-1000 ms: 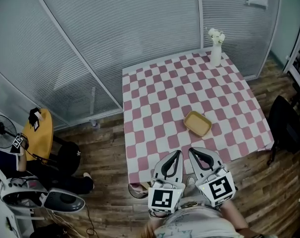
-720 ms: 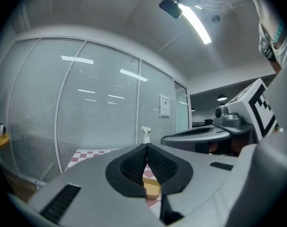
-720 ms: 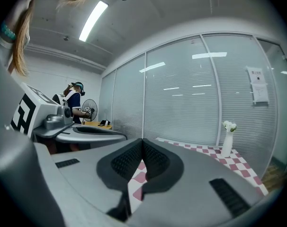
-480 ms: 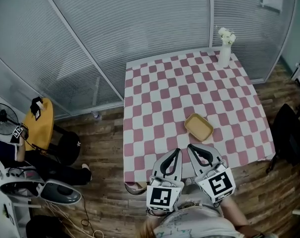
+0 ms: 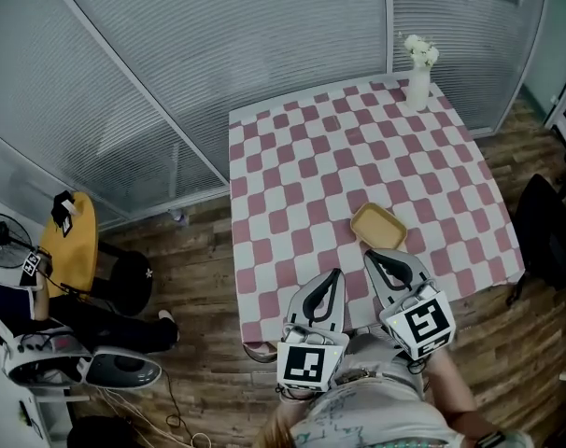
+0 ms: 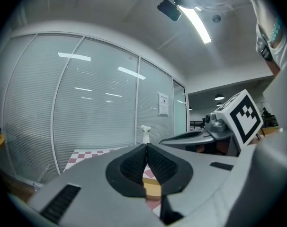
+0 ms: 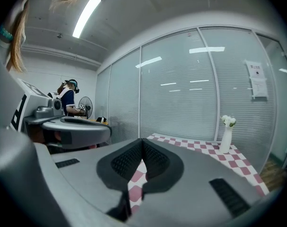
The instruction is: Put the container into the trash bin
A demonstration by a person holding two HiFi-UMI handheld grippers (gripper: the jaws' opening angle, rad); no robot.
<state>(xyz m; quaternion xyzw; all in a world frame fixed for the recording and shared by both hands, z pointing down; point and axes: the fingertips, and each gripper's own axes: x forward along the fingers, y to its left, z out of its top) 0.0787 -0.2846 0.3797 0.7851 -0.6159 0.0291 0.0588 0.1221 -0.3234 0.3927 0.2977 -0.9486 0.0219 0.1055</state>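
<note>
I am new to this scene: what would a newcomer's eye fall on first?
A table under a pink-and-white checked cloth fills the middle, bearing a shallow tan rectangular container near its front edge and a white vase of flowers at the far right corner. The left gripper and right gripper hover at that front edge, jaws shut, empty.

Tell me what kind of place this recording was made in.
Probably an office turned test room: glass partition walls with blinds, a strip ceiling light, and a person beside a fan. A table in a checked cloth stands by the glass.
</note>
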